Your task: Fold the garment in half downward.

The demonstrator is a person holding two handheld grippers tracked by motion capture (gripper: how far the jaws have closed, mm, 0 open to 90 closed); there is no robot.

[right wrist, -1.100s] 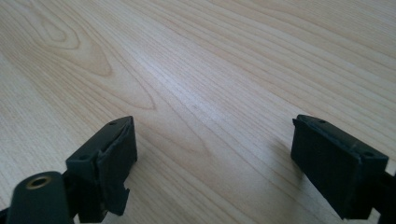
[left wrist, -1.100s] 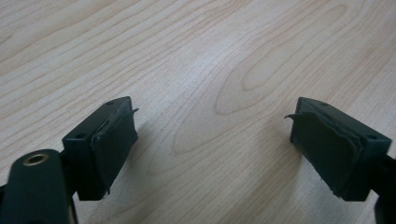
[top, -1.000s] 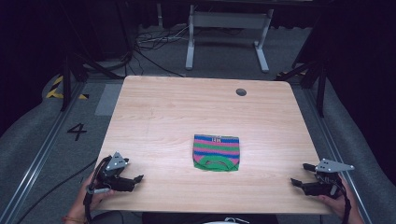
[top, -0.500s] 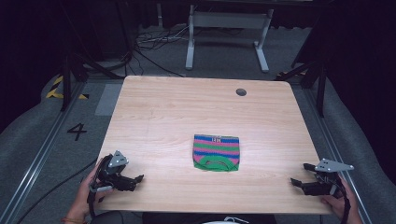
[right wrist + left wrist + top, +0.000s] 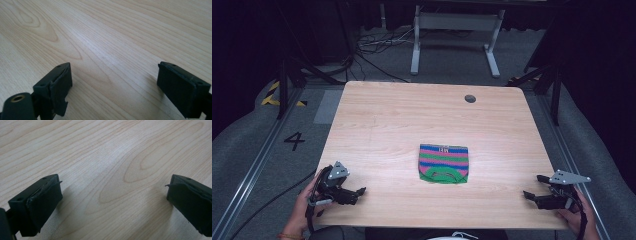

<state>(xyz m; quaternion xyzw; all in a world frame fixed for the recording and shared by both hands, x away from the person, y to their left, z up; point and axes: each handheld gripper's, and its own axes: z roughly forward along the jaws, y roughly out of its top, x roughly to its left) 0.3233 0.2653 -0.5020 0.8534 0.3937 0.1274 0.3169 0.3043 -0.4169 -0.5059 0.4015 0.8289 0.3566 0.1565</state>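
Wooden table (image 5: 387, 120): left hand-held gripper (image 5: 357, 194), right hand-held gripper (image 5: 532, 191) low, both gaping, empty.

A folded striped cloth (image 5: 443, 163) lies on the wooden table (image 5: 402, 120).

L gripper (image 5: 357, 191) jaws have just been opening, from a bit narrower to full spread, w/ nothing between them, just bare table (image 5: 107, 157) wood in the left gripper view. From the high view I can see that gripper's nose swung a touch vs a sec ago: jaw tips now point more toward the table's middle, grey plate sits slightly higher in frame. The L hand (image 5: 304, 205) looks re-settled around the body, fingers a bit more wrapped. That's about all I've got for change; too small in the high view to tell more about the jaw gap there.
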